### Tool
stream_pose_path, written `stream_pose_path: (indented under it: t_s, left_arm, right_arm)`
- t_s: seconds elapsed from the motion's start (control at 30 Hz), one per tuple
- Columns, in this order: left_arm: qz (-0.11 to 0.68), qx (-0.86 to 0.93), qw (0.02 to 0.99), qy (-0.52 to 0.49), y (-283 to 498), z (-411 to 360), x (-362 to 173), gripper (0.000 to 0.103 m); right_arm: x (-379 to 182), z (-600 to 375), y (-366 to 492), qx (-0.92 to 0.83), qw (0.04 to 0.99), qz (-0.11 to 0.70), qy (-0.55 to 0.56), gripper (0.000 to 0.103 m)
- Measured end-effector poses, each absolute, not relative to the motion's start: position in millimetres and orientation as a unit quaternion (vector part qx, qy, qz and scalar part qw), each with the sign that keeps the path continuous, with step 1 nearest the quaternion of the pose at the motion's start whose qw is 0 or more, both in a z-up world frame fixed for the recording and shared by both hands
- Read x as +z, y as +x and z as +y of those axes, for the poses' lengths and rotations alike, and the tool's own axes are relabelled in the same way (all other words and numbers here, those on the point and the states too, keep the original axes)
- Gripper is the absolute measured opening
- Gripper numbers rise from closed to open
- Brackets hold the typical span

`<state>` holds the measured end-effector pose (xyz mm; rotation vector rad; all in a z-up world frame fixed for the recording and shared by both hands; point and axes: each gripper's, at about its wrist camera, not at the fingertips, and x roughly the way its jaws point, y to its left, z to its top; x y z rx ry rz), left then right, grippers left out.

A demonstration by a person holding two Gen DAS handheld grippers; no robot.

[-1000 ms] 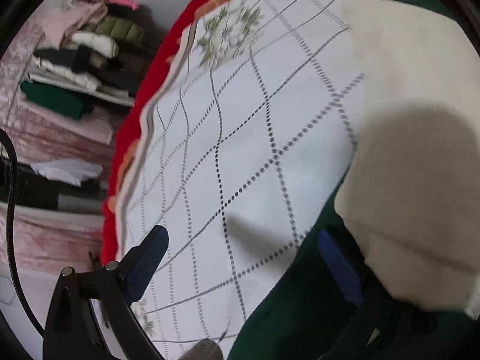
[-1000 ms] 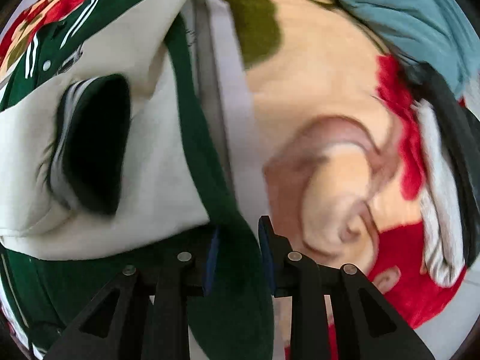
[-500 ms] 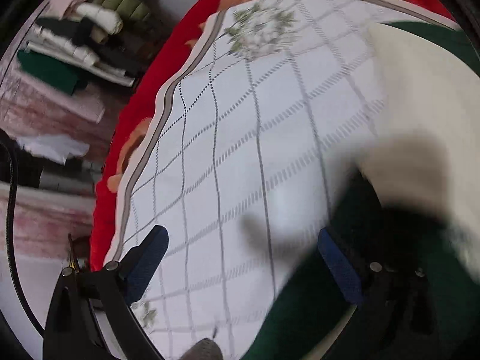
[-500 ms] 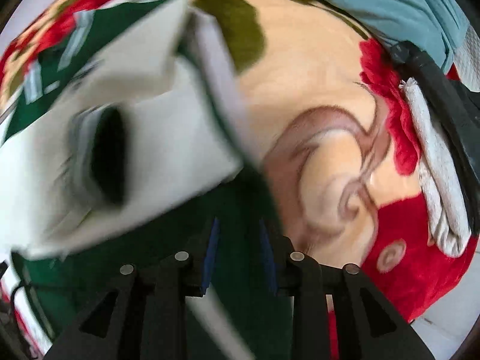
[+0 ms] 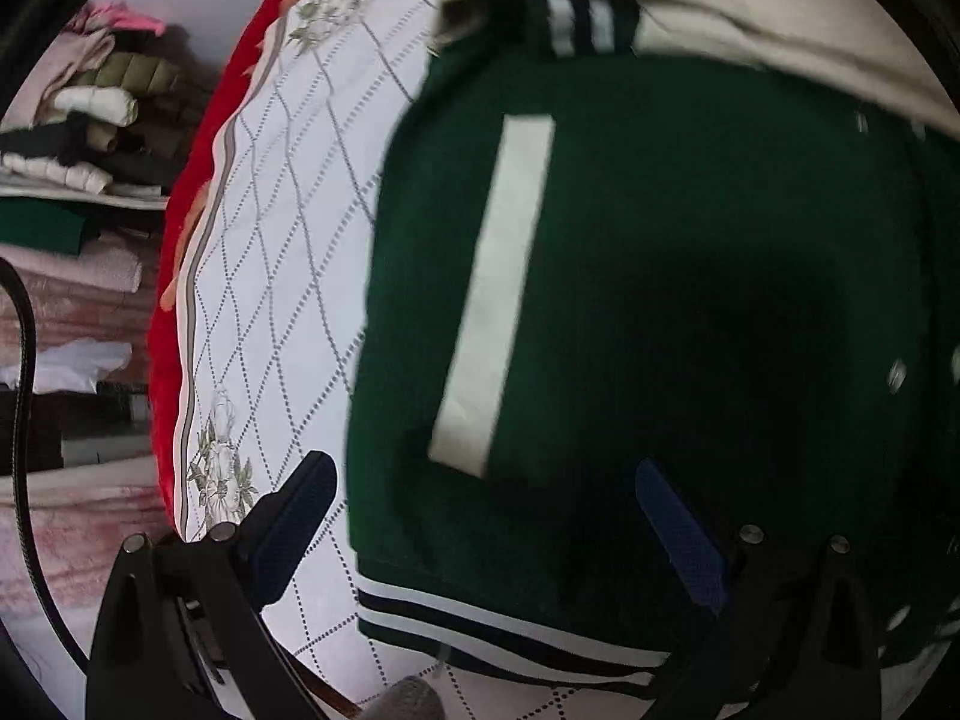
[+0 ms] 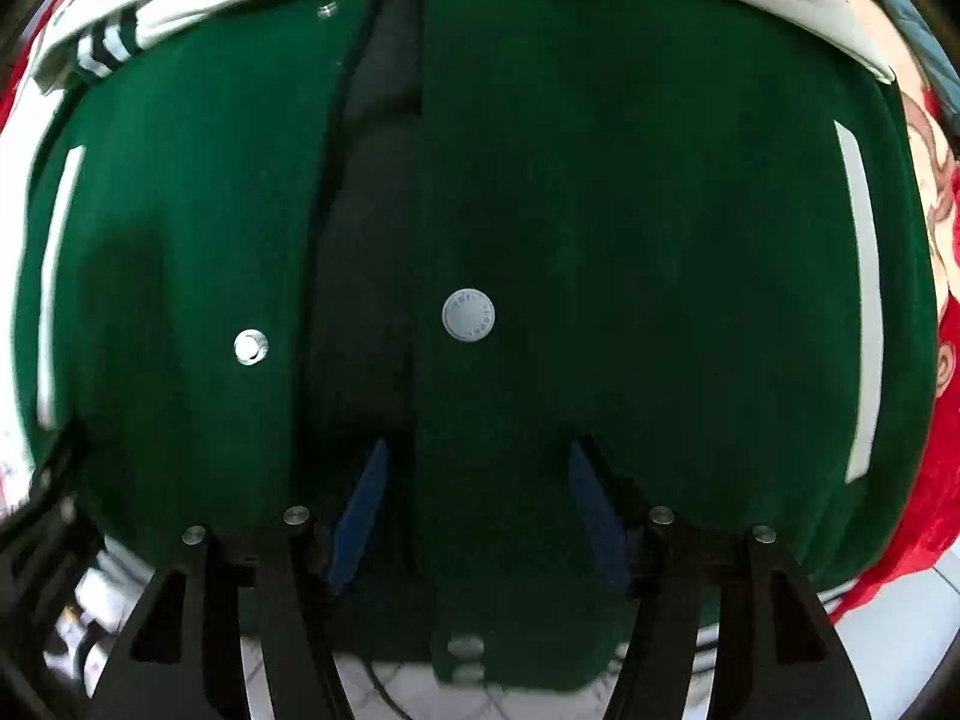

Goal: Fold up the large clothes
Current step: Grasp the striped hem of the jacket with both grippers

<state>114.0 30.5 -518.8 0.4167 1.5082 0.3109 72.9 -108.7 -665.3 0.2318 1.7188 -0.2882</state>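
Hidden or cut off: the green varsity jacket [image 6: 660, 240] fills most of my right wrist view, so its outer edges run out of frame; the cream sleeves [image 6: 600, 6] show only as a band along the top. In my left view the right half of the jacket [image 5: 690, 300] is dark with shadow and blurred.

Where the jacket lies: front up on the white quilted bedspread [image 5: 288, 252], whose red border [image 5: 180, 276] shows at the left; striped hem [image 5: 510, 630] nearest my left gripper.

Left gripper [image 5: 480, 534]: jaws spread wide, holding nothing. One blue pad [image 5: 288, 528] is over the bedspread, the other [image 5: 678, 534] over the green cloth; whether they touch the fabric, I cannot tell.

Right gripper [image 6: 477, 516]: jaws apart, nothing pinched, straddling the jacket's front opening [image 6: 372, 240] (the dark lining shows through the gap).

Writing: the grey snap button [image 6: 468, 314] has raised lettering round its rim, too small to read. The matching snap socket [image 6: 251, 347] sits on the other front panel.

Other marks: a white pocket strip [image 5: 498, 288] runs slantwise on the green.

Background: folded clothes on shelves [image 5: 90, 120] at far left.
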Motion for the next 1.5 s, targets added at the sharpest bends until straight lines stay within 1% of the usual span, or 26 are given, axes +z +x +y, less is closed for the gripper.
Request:
stream_pose_path:
  t_s: [0.03,0.07,0.1,0.13,0.2,0.23,0.27,0.3,0.4,0.5,0.57,0.6,0.63,0.67,0.73,0.8,0.87,0.93,1.17,1.3,1.37,1.4,1.43,1.5]
  left_arm:
    - [0.678,0.136,0.698,0.187,111,31,-520,0.103]
    - [0.680,0.132,0.697,0.187,108,32,-522,0.103]
    - [0.682,0.128,0.695,0.188,106,33,-526,0.103]
    - [0.685,0.122,0.694,0.187,105,33,-527,0.103]
    - [0.691,0.113,0.691,0.183,104,34,-531,0.103]
    - [0.694,0.110,0.690,0.175,104,35,-531,0.103]
    - [0.695,0.109,0.690,0.168,104,36,-531,0.103]
    - [0.697,0.109,0.690,0.161,105,39,-530,0.103]
    - [0.700,0.119,0.687,0.158,106,49,-527,0.103]
    - [0.698,0.127,0.691,0.141,106,59,-513,0.103]
    - [0.688,0.130,0.699,0.145,107,60,-504,0.103]
    - [0.682,0.130,0.704,0.149,107,59,-500,0.103]
    - [0.678,0.129,0.708,0.151,107,56,-498,0.103]
    - [0.677,0.128,0.708,0.153,107,52,-500,0.103]
    - [0.682,0.126,0.703,0.158,104,43,-511,0.103]
    - [0.684,0.130,0.698,0.165,101,34,-525,0.103]
    - [0.686,0.129,0.695,0.172,97,29,-539,0.103]
    - [0.683,0.128,0.699,0.169,97,31,-540,0.103]
    - [0.700,0.107,0.698,0.108,108,53,-544,0.103]
    - [0.707,0.104,0.694,0.085,113,56,-548,0.103]
    - [0.709,0.108,0.692,0.081,113,55,-549,0.103]
    - [0.710,0.109,0.691,0.083,113,54,-549,0.103]
    - [0.710,0.109,0.690,0.085,114,53,-549,0.103]
    - [0.713,0.108,0.688,0.085,114,53,-550,0.103]
  right_arm:
    - [-663,-110,71,-0.140,0.645,0.744,0.105,0.042]
    - [-660,-113,68,-0.149,0.648,0.739,0.113,0.036]
    - [-657,-113,66,-0.150,0.648,0.736,0.124,0.023]
    - [-651,-113,64,-0.147,0.649,0.732,0.143,0.017]
    - [-636,-101,64,-0.122,0.657,0.728,0.155,0.017]
    - [-626,-88,65,-0.099,0.664,0.725,0.152,0.015]
    - [-619,-73,64,-0.064,0.667,0.723,0.168,0.006]
    - [-617,-59,63,-0.034,0.660,0.728,0.183,0.000]
    - [-621,-25,53,-0.009,0.647,0.742,0.175,0.000]
    - [-619,-49,45,-0.040,0.636,0.746,0.192,0.001]
    - [-600,-80,34,-0.074,0.647,0.733,0.195,0.005]
    - [-593,-89,30,-0.086,0.653,0.729,0.187,0.014]
    - [-588,-100,25,-0.103,0.657,0.729,0.163,0.025]
    - [-587,-109,21,-0.121,0.658,0.731,0.136,0.028]
    - [-597,-123,11,-0.151,0.648,0.740,0.094,0.028]
    - [-615,-139,1,-0.165,0.634,0.750,0.090,0.028]
    - [-626,-146,-1,-0.163,0.634,0.750,0.094,0.028]
    - [-630,-154,3,-0.173,0.634,0.746,0.108,0.029]
    - [-637,-186,11,-0.174,0.582,0.780,0.149,0.030]
    - [-630,-200,7,-0.158,0.570,0.786,0.178,0.030]
    - [-613,-211,-6,-0.145,0.600,0.764,0.186,0.029]
    - [-605,-214,-20,-0.130,0.616,0.752,0.194,0.026]
    - [-596,-214,-27,-0.116,0.627,0.744,0.202,0.025]
    - [-585,-206,-37,-0.096,0.629,0.740,0.216,0.026]
